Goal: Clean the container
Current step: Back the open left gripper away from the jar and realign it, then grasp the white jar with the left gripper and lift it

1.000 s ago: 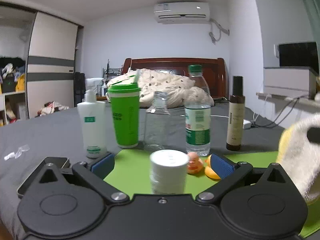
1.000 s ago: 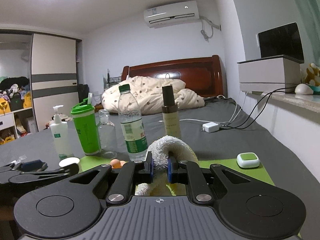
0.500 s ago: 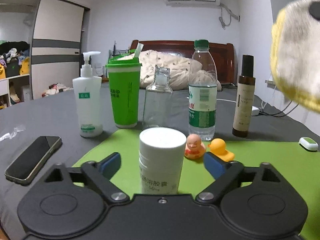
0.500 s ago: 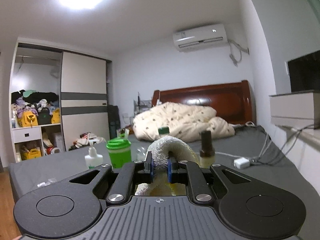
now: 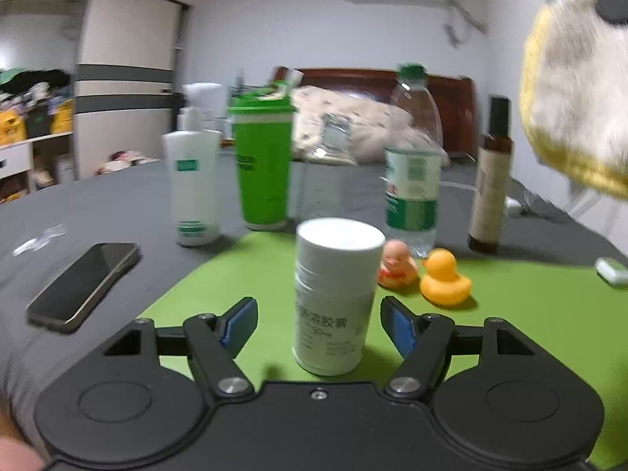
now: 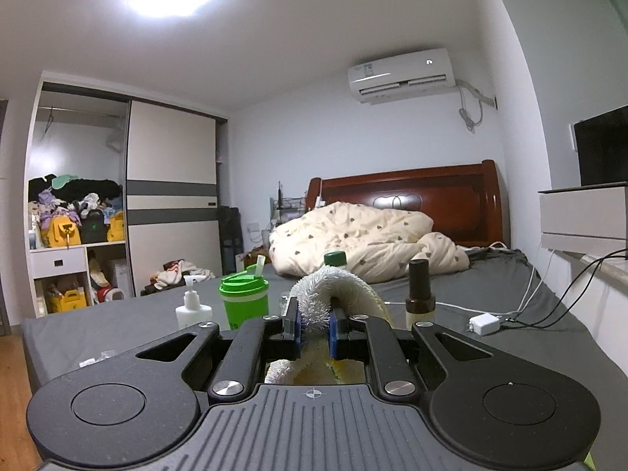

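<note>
Two grippers working: left gripper (image 5: 316, 324) closing, pads not yet touching, on the white cylindrical plastic container (image 5: 335, 294); right gripper (image 6: 314, 324) pinching a white-and-yellow terry cloth (image 6: 333, 286), wiping presumably next.

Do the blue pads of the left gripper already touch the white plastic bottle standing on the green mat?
Apart. In the left wrist view, green mat shows between each blue pad and the white plastic bottle; the left gripper is closing around it.

White plastic bottle (image 5: 337, 294) matt; cloth (image 6: 333, 286) fluffy terry; mat (image 5: 530, 314) smooth.
</note>
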### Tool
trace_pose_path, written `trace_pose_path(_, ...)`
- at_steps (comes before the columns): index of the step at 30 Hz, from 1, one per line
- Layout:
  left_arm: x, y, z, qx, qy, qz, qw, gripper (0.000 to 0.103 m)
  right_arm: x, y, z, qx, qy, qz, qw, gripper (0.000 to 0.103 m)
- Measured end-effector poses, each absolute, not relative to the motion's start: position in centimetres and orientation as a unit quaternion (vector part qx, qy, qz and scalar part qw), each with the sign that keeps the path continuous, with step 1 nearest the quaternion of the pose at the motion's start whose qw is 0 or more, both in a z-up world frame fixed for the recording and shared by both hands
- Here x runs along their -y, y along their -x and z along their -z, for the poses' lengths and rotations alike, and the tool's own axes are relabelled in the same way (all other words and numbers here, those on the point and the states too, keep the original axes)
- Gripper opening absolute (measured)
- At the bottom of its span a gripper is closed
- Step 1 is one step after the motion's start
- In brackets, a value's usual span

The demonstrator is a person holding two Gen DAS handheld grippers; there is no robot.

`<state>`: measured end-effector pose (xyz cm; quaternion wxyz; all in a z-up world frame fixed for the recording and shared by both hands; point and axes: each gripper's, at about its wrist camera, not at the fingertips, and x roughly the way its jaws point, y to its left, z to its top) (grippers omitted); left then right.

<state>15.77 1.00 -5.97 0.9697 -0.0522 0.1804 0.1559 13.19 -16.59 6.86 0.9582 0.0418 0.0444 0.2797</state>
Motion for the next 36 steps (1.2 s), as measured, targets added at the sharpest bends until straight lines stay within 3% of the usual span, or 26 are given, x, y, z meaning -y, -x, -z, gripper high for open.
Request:
trace_pose_path(17, 3.1, -19.3, 5.3, -0.222, 0.085, -0.266, 0.934, 0.07, 21.0, -12.8, -6.4, -0.04, -0.063, -0.266, 0.961, 0.013)
trace_pose_path(22, 3.5, -19.0, 5.0, -0.207, 0.087, -0.284, 0.932, 0.061, 22.4, -12.4, -6.1, -0.038, -0.072, -0.265, 0.961, 0.013)
trace_pose_path(26, 3.3, -18.9, 4.9, -0.208, 0.091, -0.278, 0.934, 0.045, 23.3, -12.0, -5.9, -0.038, -0.077, -0.261, 0.961, 0.013)
trace_pose_path(36, 2.4, -18.2, 5.2, -0.205, 0.052, -0.188, 0.959, 0.043, 23.8, -11.2, -5.7, -0.04, -0.078, -0.255, 0.963, 0.013)
